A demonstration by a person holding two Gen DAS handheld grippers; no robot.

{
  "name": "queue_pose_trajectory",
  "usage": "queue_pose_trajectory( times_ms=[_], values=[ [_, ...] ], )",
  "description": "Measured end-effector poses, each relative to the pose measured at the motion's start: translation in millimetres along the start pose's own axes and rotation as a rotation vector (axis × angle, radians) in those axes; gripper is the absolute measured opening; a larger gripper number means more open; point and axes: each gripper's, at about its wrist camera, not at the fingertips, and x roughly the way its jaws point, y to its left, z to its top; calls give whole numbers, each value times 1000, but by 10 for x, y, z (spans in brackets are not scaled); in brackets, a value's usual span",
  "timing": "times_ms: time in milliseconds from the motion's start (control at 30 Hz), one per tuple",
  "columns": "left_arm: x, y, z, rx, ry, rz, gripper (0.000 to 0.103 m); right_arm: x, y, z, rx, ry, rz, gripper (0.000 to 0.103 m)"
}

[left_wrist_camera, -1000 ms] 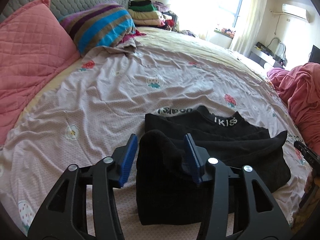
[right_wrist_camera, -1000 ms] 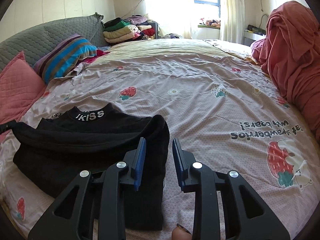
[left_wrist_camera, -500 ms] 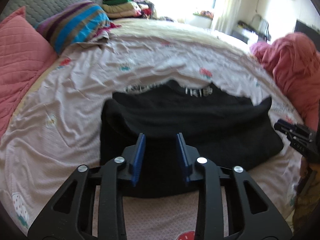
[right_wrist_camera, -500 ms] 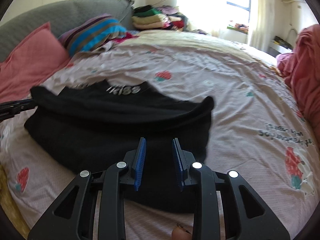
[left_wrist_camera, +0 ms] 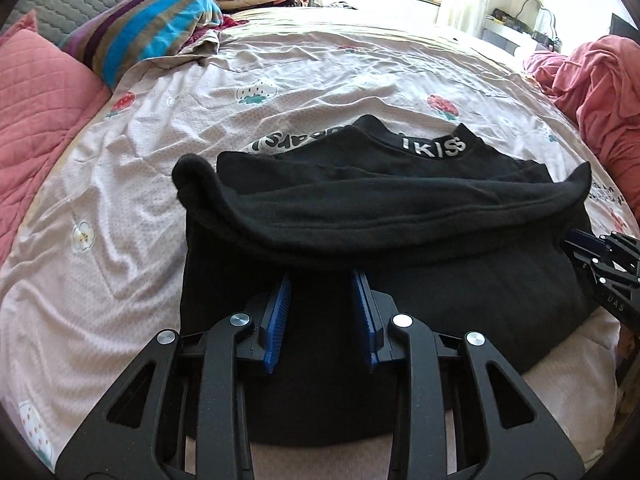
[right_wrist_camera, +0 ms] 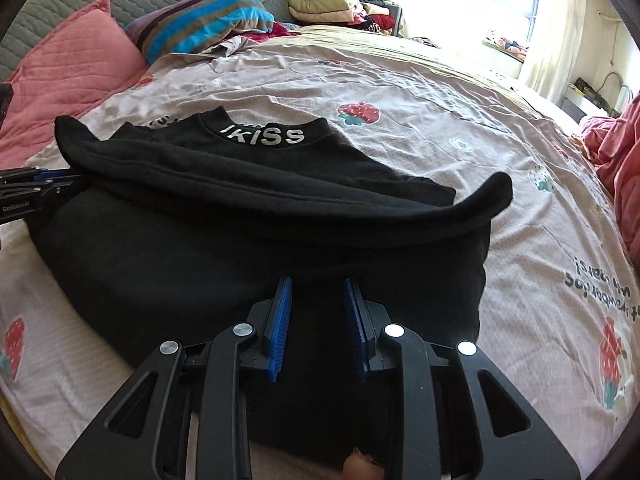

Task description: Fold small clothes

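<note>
We see the black fleece sweatshirt with white "IKISS" lettering on its collar [left_wrist_camera: 384, 216] lying on the pale pink bedsheet printed with strawberries [left_wrist_camera: 132, 208], its lower part folded up over the body so the thick hem forms a curved ridge across the middle. Our left gripper [left_wrist_camera: 322, 280] sits over the garment's near left portion, blue pads set narrowly apart, black cloth showing between them, though we cannot tell whether they pinch it. Our right gripper [right_wrist_camera: 318, 282] sits likewise over the near right portion, jaws narrow, grip equally unclear. Beyond lie a pink quilted pillow [left_wrist_camera: 36, 92], a striped blue, purple and tan cushion [left_wrist_camera: 148, 36] and a heaped pink blanket [left_wrist_camera: 600, 92].
</note>
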Motion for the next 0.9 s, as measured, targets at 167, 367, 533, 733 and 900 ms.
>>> queue_pose_trajectory(
  times_ms=[167,367,533,733,900],
  values=[
    [118,11,134,-15,3,3,23,129,-43,144,2,-1,-3,26],
    [201,106,321,-63,-21,1,23,266,-109,378,26,-18,-20,26],
    [155,229,483,-96,-84,23,23,351,-250,548,87,-27,-57,26],
    [140,468,501,-158,-99,24,30,266,-504,560,164,-58,-96,26],
    [220,643,468,-177,-78,49,33,236,-772,461,218,-43,-140,38]
  ],
)
